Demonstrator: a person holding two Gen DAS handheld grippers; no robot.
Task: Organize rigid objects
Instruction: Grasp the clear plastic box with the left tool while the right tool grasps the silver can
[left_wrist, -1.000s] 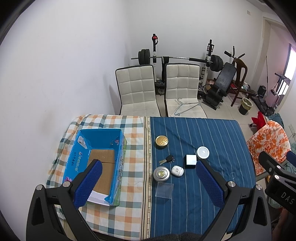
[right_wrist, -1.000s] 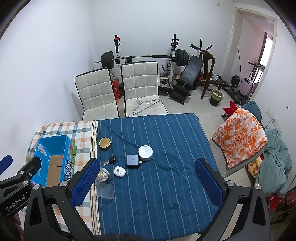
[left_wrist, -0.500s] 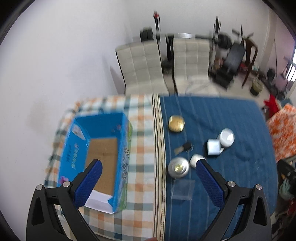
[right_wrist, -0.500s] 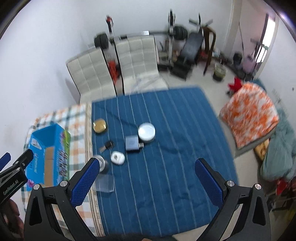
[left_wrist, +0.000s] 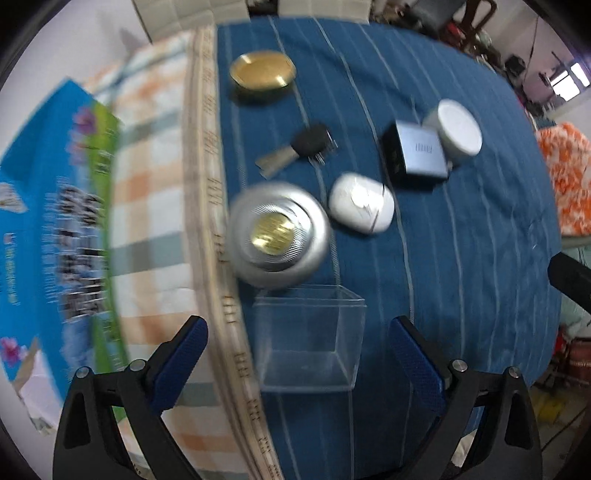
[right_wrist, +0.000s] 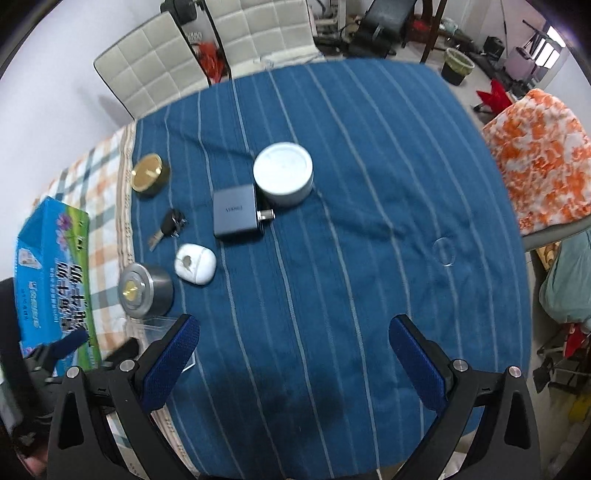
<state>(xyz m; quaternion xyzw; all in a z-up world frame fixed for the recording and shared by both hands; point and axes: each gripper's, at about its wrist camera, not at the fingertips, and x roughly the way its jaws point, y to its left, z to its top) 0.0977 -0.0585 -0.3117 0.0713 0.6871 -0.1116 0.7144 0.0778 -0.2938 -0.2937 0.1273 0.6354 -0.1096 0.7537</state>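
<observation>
A clear plastic box (left_wrist: 308, 339) lies on the blue striped cloth, between the open fingers of my left gripper (left_wrist: 299, 354), untouched. Beyond it stand a silver round tin (left_wrist: 279, 234), a white earbud case (left_wrist: 361, 208), a key (left_wrist: 295, 149), a gold tin (left_wrist: 262, 72), a grey charger (left_wrist: 415, 151) and a white round tin (left_wrist: 456, 127). My right gripper (right_wrist: 295, 350) is open and empty above bare cloth, right of the silver tin (right_wrist: 144, 290). The left gripper (right_wrist: 70, 341) shows at the right wrist view's lower left.
An open blue cardboard box (left_wrist: 48, 206) lies on the checked cloth at the left; it also shows in the right wrist view (right_wrist: 51, 266). Two white chairs (right_wrist: 207, 48) stand behind the table. An orange patterned cloth (right_wrist: 539, 155) covers something to the right.
Both grippers have dropped down and forward toward the table. The left one has closed in on the clear box, which now lies between its fingers. The objects have not moved.
</observation>
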